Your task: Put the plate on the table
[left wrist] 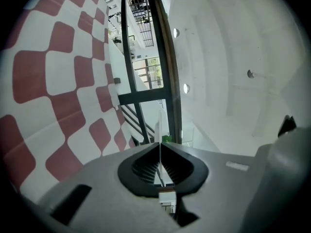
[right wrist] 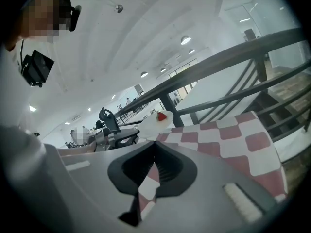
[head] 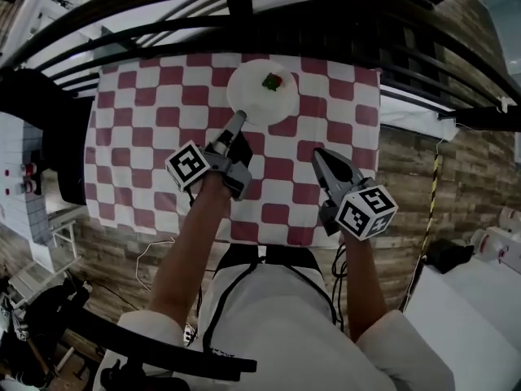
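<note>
Checkered tabletop (head: 146, 137) has the white plate (head: 252, 96) at its far edge. Left claw (head: 236, 122) is clamped on its near rim; right claw (head: 319, 155) is together, empty. The plate looks stiff, breakable and slippery, so hold the rim.

Fig. 1. I count one checked tablecloth (head: 146, 137). At its far edge: one white plate (head: 248, 101) bearing one strawberry (head: 272, 81). Over its near half: two grippers, the left gripper (head: 238, 119) and the right gripper (head: 317, 153), with two marker cubes (head: 190, 165). Beyond it: one black railing (head: 244, 24).
</note>
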Demonstrator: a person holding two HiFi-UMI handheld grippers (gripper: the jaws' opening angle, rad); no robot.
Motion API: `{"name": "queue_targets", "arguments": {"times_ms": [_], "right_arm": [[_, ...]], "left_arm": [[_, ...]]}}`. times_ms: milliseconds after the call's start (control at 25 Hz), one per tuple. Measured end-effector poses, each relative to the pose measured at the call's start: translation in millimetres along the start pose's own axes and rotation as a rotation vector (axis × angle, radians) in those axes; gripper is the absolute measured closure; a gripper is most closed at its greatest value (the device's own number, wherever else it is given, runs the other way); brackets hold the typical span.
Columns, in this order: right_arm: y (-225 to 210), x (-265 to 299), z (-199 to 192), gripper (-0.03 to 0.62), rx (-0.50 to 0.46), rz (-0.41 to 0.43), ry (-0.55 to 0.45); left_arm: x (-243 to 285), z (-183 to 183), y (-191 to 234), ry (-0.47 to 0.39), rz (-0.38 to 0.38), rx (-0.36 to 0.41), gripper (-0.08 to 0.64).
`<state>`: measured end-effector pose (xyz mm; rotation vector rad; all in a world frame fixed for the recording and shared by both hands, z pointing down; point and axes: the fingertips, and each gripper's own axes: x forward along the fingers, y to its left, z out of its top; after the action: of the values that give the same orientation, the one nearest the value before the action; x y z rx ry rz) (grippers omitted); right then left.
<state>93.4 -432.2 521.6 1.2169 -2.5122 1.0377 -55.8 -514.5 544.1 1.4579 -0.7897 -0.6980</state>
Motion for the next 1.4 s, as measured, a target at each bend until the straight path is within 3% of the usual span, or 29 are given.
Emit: {"name": "queue_targets", "arguments": {"times_ms": [560, 720, 960, 1400], "right_arm": [[-57.7, 27.1, 4.6, 0.584, 0.040, 0.014, 0.018], [-77.3, 26.9, 5.4, 0.584, 0.050, 0.001, 0.034], [-98.3, 19.8, 1.3, 0.584, 0.045, -0.025, 0.043], [-114.9, 15.5, -0.6, 0.584, 0.053, -0.054, 0.044]], "left_arm": [[59.7, 3.0, 66.4, -0.021, 0.037, -0.020, 0.545], [69.3, 5.1, 90.2, -0.035, 0.080, -0.026, 0.545], [83.1, 3.2, 103.1, -0.041, 0.046, -0.040, 0.545], [103.1, -3.9, 126.8, -0.030, 0.054, -0.036, 0.545]]}}
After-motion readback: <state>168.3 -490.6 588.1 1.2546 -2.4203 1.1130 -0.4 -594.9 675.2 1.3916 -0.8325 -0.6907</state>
